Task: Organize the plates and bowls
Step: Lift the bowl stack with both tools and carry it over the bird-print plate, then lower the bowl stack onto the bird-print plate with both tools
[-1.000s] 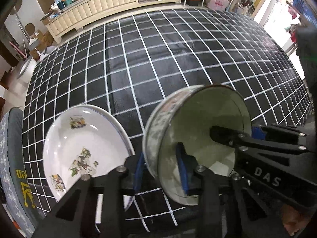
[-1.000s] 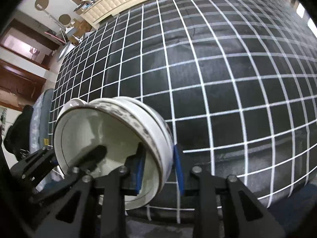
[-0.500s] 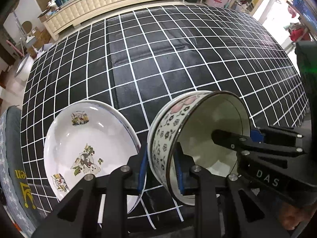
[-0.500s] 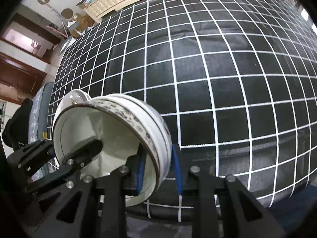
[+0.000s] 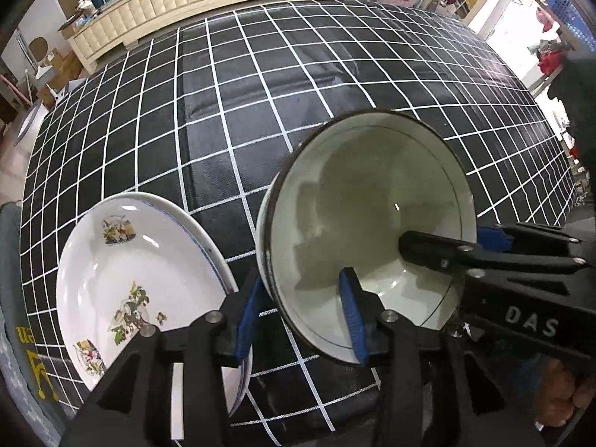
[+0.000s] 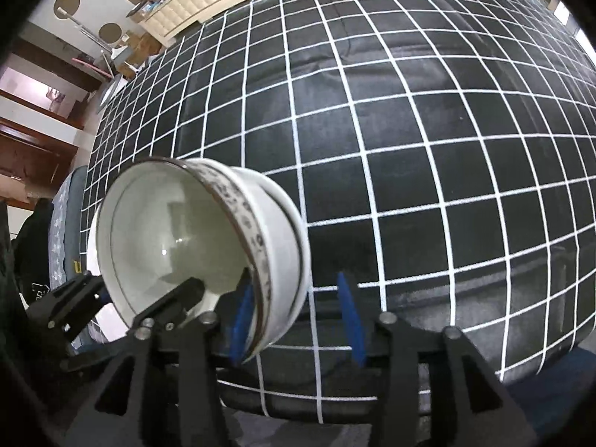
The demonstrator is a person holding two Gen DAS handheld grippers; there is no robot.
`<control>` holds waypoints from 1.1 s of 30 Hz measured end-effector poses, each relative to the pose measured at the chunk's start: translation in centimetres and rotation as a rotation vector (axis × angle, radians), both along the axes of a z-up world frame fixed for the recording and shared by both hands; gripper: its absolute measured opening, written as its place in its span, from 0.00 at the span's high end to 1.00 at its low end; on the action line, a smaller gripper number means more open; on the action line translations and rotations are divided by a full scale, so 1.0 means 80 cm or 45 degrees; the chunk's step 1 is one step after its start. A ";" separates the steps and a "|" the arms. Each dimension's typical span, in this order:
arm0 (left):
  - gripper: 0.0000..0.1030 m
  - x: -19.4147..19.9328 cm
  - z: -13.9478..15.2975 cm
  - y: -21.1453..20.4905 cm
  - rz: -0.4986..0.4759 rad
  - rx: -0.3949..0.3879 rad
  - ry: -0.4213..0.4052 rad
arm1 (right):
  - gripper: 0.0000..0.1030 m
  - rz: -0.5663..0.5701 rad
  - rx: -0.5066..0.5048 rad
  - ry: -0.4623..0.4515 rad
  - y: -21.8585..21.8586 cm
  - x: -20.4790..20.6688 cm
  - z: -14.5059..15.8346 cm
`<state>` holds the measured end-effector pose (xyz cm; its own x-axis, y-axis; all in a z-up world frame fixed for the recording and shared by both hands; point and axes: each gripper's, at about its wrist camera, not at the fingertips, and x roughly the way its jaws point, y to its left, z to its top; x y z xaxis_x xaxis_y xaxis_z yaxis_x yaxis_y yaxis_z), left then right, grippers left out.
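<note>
Left wrist view
Table: we see a black tablecloth with white grid lines (image 5: pixel 260 111) all over the table.
Bowls: a white round china bowl with a dark rim (image 5: pixel 368 231) sits on the cloth, low and right of the middle. We cannot tell here if it is one bowl or two.
Plates: white china plates with small flower and bird pictures (image 5: pixel 138 283) lie in a stack just left of the bowl, near the table's edge.
Left claw: our left gripper (image 5: pixel 301 320) has its blue pads on both sides of the bowl's near wall, one inside and one outside. Its jaws have just been opening, and we see a gap at each pad, so it does not squeeze the bowl.
Writing: the white letters "DAS" show on the black right gripper (image 5: pixel 480 238) at the right. Yellow letters on the grey cushion (image 5: pixel 15 298) at the left are too cut off to read.

Right wrist view
Bowls: here we see two bowls, one inside the other (image 6: pixel 201 246). The inner one has a grey flower band.
Right claw: our right gripper (image 6: pixel 294 320) has just been opening too. The bowl wall is between the pads, close to the left pad, with a wide gap to the right pad.
Other claw: the left gripper (image 6: pixel 145 305) reaches in from the left.
</note>
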<state>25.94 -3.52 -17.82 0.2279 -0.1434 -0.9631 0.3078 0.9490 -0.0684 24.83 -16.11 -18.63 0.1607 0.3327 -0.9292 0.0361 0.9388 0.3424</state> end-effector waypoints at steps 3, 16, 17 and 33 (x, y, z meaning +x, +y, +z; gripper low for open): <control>0.62 0.011 -0.007 0.008 0.010 -0.044 0.031 | 0.51 -0.011 0.040 0.019 0.000 0.002 -0.003; 0.50 0.028 -0.042 0.022 0.031 -0.124 0.068 | 0.56 0.019 0.109 0.002 0.001 0.001 -0.001; 0.51 0.030 -0.043 0.023 0.050 -0.125 0.072 | 0.56 0.007 0.121 0.007 0.000 0.001 -0.002; 0.51 0.017 -0.009 0.023 0.123 -0.140 0.042 | 0.60 -0.050 0.145 0.017 0.006 -0.002 0.020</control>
<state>27.26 -1.65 -18.53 0.2142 -0.2277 -0.9499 0.2116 0.9602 -0.1825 24.68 -15.64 -17.07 0.1636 0.4298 -0.8880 0.0774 0.8917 0.4459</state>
